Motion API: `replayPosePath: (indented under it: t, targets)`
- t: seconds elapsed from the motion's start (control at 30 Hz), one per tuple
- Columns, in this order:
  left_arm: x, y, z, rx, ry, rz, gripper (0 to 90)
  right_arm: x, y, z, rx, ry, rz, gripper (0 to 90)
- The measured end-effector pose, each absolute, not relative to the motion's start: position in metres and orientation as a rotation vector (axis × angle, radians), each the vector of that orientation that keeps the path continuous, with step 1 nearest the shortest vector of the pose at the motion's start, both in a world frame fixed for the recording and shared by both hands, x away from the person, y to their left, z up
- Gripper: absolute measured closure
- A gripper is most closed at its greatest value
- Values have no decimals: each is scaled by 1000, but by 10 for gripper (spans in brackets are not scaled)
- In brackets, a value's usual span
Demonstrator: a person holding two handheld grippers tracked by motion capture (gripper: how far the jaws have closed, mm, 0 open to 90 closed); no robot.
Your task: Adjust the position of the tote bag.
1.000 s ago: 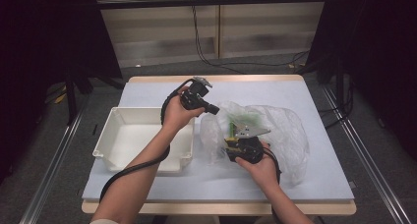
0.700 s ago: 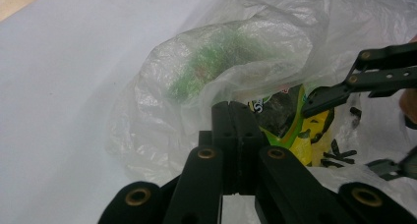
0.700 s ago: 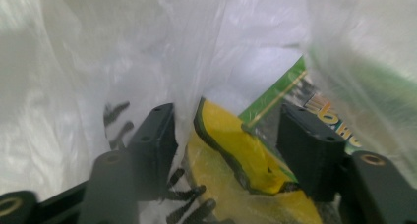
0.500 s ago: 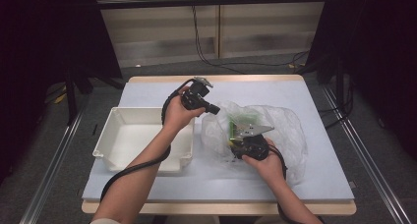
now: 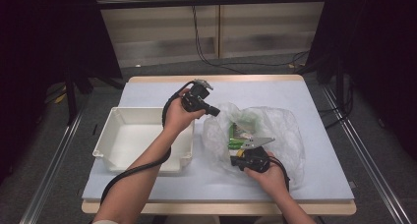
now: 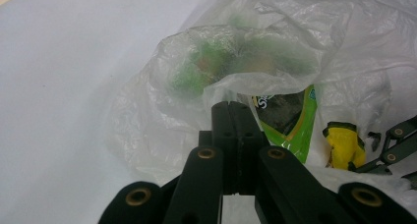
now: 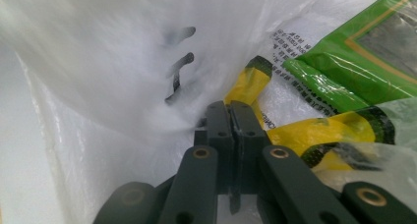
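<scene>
Your left gripper (image 5: 211,109) has its jaws together, pinching the upper edge of the thin, crumpled, translucent white plastic bag (image 5: 285,130); just beyond its tips a green foil packet (image 6: 290,121) lies inside, with a yellow packet (image 6: 344,145) to its right. Your right gripper (image 5: 236,160) has just been closing, and its jaws now meet on the bag's near edge; ahead and right of them sit the yellow and green packets. A shallow white plastic tray (image 5: 118,135) sits under your left forearm, on the pale blue table (image 5: 255,91).
</scene>
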State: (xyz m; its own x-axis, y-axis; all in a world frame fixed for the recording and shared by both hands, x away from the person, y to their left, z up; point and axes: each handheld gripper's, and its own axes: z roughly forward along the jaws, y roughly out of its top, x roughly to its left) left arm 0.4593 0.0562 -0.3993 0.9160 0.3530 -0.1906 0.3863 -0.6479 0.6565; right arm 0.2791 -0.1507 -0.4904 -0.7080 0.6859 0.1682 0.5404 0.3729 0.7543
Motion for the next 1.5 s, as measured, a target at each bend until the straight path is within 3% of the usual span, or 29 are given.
replayPosePath:
  t: [0.13,0.37,0.57,0.83,1.07,1.33,1.5]
  targets:
    - [458,57,-398,2342,516,-55,900,278,-152,-487,1104,2445,1236,828]
    - [460,61,-396,2330,522,-53,900,282,-164,-463,1113,2332,1242,601]
    - [459,62,-395,2330,527,-45,900,294,-181,-450,1149,2244,1216,524]
    - [459,61,-397,2341,531,-54,900,303,-196,-463,1208,2220,1104,400]
    - [456,60,-398,2355,537,-31,900,293,-206,-472,1234,2247,1095,464]
    - [456,63,-402,2351,549,-24,900,277,-219,-482,1277,2309,1066,826]
    - [456,65,-402,2364,547,-18,900,266,-229,-483,1318,2297,1072,863]
